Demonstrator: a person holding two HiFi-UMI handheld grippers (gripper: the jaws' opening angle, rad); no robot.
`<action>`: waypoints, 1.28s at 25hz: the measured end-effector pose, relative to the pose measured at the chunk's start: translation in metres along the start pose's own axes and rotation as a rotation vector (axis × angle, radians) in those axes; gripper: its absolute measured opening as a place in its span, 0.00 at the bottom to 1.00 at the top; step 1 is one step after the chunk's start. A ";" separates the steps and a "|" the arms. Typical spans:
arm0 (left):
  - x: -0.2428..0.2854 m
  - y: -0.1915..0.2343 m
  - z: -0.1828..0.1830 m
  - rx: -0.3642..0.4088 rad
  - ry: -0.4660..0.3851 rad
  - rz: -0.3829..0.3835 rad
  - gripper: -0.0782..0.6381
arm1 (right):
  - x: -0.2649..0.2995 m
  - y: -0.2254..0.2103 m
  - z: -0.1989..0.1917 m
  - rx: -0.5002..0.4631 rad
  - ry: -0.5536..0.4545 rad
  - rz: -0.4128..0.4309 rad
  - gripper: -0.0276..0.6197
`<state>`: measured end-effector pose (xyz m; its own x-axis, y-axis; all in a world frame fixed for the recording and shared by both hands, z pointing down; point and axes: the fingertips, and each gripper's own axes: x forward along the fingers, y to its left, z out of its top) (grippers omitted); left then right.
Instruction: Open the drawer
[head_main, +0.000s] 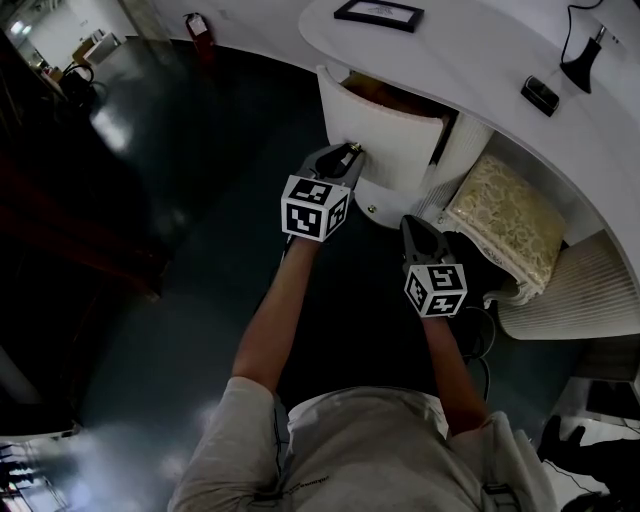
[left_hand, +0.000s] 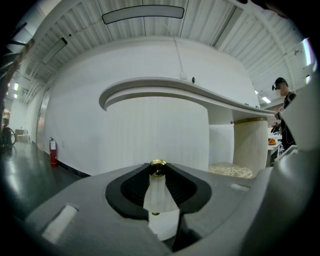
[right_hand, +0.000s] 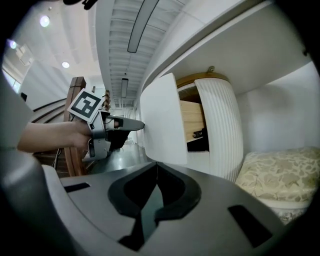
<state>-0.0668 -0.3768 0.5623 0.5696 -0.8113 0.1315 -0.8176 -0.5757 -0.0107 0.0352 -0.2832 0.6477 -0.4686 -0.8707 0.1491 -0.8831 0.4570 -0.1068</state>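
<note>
EDITOR: What sits farthest left of the drawer?

PHOTOGRAPHER: A red fire extinguisher (head_main: 197, 24), well to the left of the drawer (head_main: 385, 135), on the dark floor against the white wall.

EDITOR: And moving in?

PHOTOGRAPHER: The left gripper (head_main: 350, 152), marker cube (head_main: 315, 208) turned upward, meets the drawer's white ribbed front. Its jaws are clenched on the brass knob (left_hand: 157, 164).

EDITOR: Where does the drawer itself stand?

PHOTOGRAPHER: It is partly out from under the curved white desk (head_main: 470, 50). Its wooden side (right_hand: 192, 120) shows behind the front. A framed picture (head_main: 378, 13) rests on the desk top above the drawer. Just below the drawer is a lower front (head_main: 390, 195) with a small knob of its own.

EDITOR: The other gripper?

PHOTOGRAPHER: The right gripper (head_main: 410, 225) hangs below and just right of the drawer, apart from it. Its jaws are pressed together with nothing between them.

EDITOR: And right of the drawer?

PHOTOGRAPHER: A fluted pedestal (right_hand: 217, 130) stands directly beside the drawer. Beyond it is a cushioned seat (head_main: 505, 222) in a pale gold pattern. On the desk top farther right lies a small black object (head_main: 539, 95), too small to identify.
</note>
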 end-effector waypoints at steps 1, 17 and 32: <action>-0.001 0.000 0.000 -0.001 -0.001 0.002 0.26 | 0.001 0.003 0.001 -0.012 -0.002 0.005 0.07; -0.012 0.001 -0.002 -0.008 -0.030 0.006 0.26 | -0.002 0.008 -0.002 -0.038 0.008 0.018 0.07; -0.031 0.001 -0.005 0.007 -0.042 0.015 0.26 | -0.003 0.010 -0.009 -0.002 0.012 0.022 0.07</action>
<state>-0.0857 -0.3516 0.5636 0.5602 -0.8235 0.0898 -0.8257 -0.5638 -0.0193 0.0273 -0.2741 0.6547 -0.4881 -0.8584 0.1581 -0.8726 0.4762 -0.1084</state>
